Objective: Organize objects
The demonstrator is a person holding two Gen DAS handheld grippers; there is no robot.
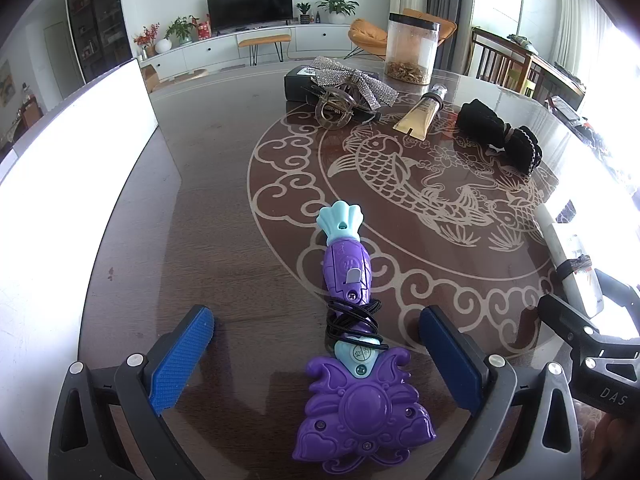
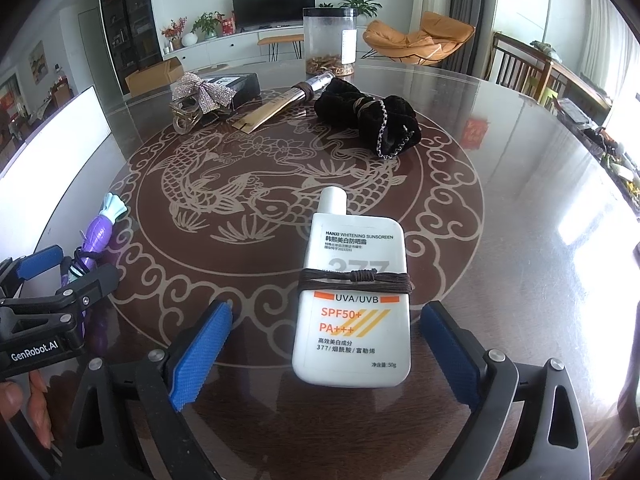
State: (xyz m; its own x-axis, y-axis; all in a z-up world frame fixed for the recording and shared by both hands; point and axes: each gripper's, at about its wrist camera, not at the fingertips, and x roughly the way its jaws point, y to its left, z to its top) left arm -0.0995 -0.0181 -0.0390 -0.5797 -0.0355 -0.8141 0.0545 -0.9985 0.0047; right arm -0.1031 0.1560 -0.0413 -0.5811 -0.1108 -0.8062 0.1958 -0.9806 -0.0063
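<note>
A purple and teal toy wand (image 1: 352, 344) lies on the round table (image 1: 200, 240), a black hair tie wound around its neck. My left gripper (image 1: 316, 340) is open, its blue pads on either side of the wand's head. In the right wrist view a white sunscreen bottle (image 2: 356, 304) lies flat with a brown cord tied around it. The right gripper (image 2: 326, 334) is open and straddles the bottle's lower half. The same wand (image 2: 94, 244) and the left gripper (image 2: 64, 272) show at the left edge there.
Farther back lie a black velvet scrunchie (image 2: 366, 118), a gold tube (image 2: 276, 110), a sparkly bow clip (image 2: 202, 98) by a black box (image 2: 240, 84), and a clear jar (image 2: 329, 42). A white box wall (image 1: 80, 140) stands at the left.
</note>
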